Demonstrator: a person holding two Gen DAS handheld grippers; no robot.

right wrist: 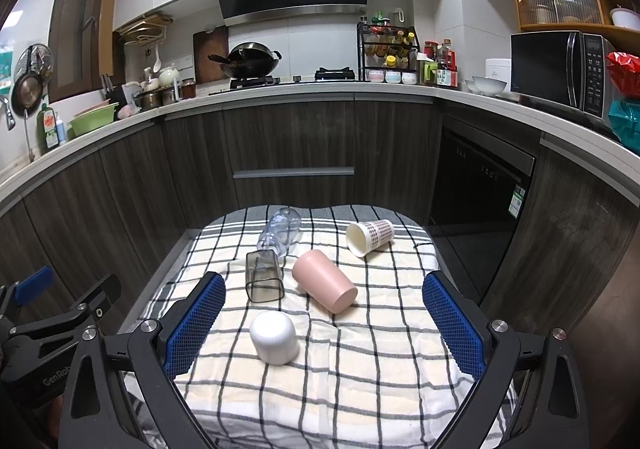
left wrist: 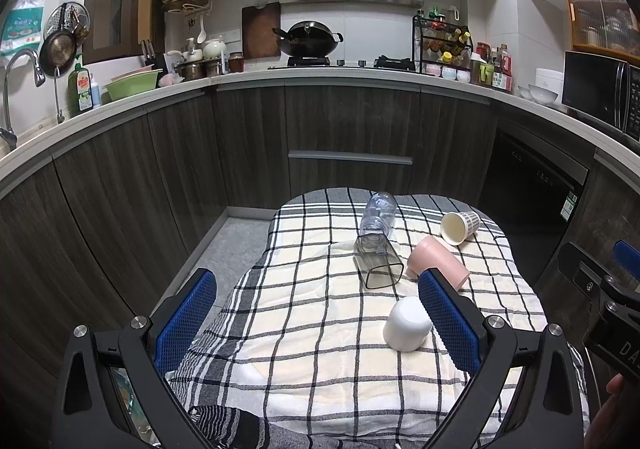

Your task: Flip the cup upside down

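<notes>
A white cup (left wrist: 407,324) (right wrist: 274,337) stands upside down on the checked cloth (left wrist: 320,329) (right wrist: 360,361). A pink cup (left wrist: 438,265) (right wrist: 323,281), a clear square tumbler (left wrist: 378,263) (right wrist: 264,276) and a patterned paper cup (left wrist: 460,227) (right wrist: 369,236) lie on their sides farther back. My left gripper (left wrist: 316,323) is open and empty above the cloth, left of the white cup. My right gripper (right wrist: 324,325) is open and empty, with the white cup between its fingers' lines but farther ahead.
A clear plastic bottle (left wrist: 378,215) (right wrist: 280,231) lies behind the tumbler. Dark kitchen cabinets (left wrist: 340,129) and a worktop with a wok (left wrist: 308,39) curve around the far side. A microwave (right wrist: 556,69) stands at the right. Floor (left wrist: 232,241) shows left of the table.
</notes>
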